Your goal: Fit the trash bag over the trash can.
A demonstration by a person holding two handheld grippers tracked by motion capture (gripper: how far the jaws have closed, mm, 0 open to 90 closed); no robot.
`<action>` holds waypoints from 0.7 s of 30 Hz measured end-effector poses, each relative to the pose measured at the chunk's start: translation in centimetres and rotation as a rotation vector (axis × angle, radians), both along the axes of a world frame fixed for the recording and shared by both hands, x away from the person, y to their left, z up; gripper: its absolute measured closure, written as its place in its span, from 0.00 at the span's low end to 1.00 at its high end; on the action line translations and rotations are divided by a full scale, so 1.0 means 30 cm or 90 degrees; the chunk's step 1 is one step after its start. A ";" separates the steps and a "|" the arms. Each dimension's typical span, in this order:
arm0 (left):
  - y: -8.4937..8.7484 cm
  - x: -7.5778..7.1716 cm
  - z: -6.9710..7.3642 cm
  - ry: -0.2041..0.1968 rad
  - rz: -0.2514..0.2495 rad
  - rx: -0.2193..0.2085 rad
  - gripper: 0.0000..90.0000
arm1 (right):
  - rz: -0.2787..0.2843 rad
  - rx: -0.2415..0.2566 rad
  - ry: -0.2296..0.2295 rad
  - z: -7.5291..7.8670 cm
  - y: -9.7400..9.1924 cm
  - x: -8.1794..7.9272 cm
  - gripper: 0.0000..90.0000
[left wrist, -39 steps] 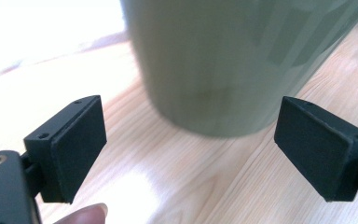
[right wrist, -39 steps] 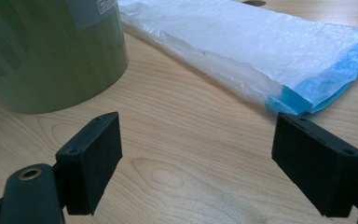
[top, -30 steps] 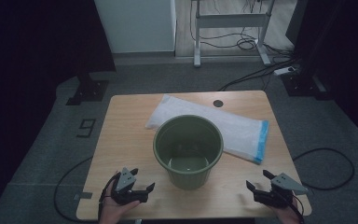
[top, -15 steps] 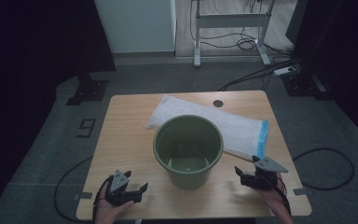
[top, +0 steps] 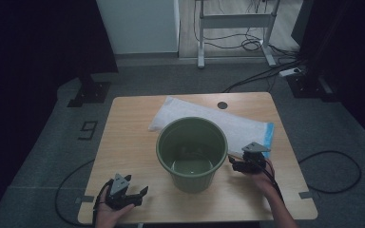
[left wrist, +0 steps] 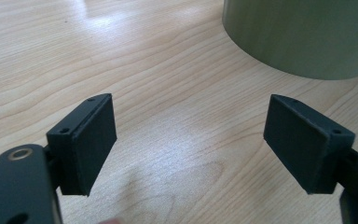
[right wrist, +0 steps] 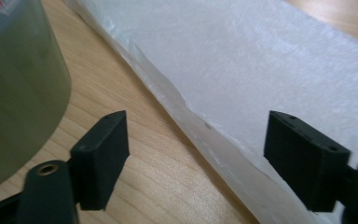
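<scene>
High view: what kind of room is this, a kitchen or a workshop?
Probably a lab or test room, not a kitchen. A small wooden table stands alone on grey carpet, cables run across the floor to a power strip, and dark stands surround it.

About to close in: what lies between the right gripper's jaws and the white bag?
Bare wood only, in the right gripper view: the right gripper is open over the table beside the white bag edge.

The high view is dim, its corners sinking into near black, while the light wooden desk (top: pixel 128 142) sits in soft overhead light. Both gripper views are brighter and evenly lit, with a pale glare patch on the wood and mild softness toward the far edges.
</scene>
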State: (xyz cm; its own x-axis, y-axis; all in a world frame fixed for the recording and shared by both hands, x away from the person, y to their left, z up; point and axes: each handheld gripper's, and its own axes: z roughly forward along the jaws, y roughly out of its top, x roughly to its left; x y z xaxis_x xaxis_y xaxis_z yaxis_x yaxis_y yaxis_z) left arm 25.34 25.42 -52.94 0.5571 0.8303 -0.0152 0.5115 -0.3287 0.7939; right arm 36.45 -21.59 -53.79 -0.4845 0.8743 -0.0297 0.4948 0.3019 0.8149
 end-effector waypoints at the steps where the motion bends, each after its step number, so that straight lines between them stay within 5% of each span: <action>1: 0.000 0.000 0.000 0.000 0.000 0.000 0.20 | 0.001 -0.003 0.008 -0.009 0.001 0.009 0.28; 13: 0.009 -0.001 -0.004 0.008 0.012 -0.006 0.18 | 0.006 -0.028 0.042 -0.046 0.007 0.042 0.58; 14: 0.008 -0.001 -0.008 0.011 0.013 -0.004 0.18 | 0.009 -0.027 0.045 -0.043 0.004 0.045 0.72; 17: 0.010 -0.001 -0.010 0.013 0.013 -0.004 0.18 | 0.009 -0.026 0.055 -0.039 -0.002 0.045 0.91; 21: 0.014 -0.004 -0.010 0.013 0.015 -0.004 0.18 | 0.006 -0.023 0.056 -0.025 -0.026 0.024 0.99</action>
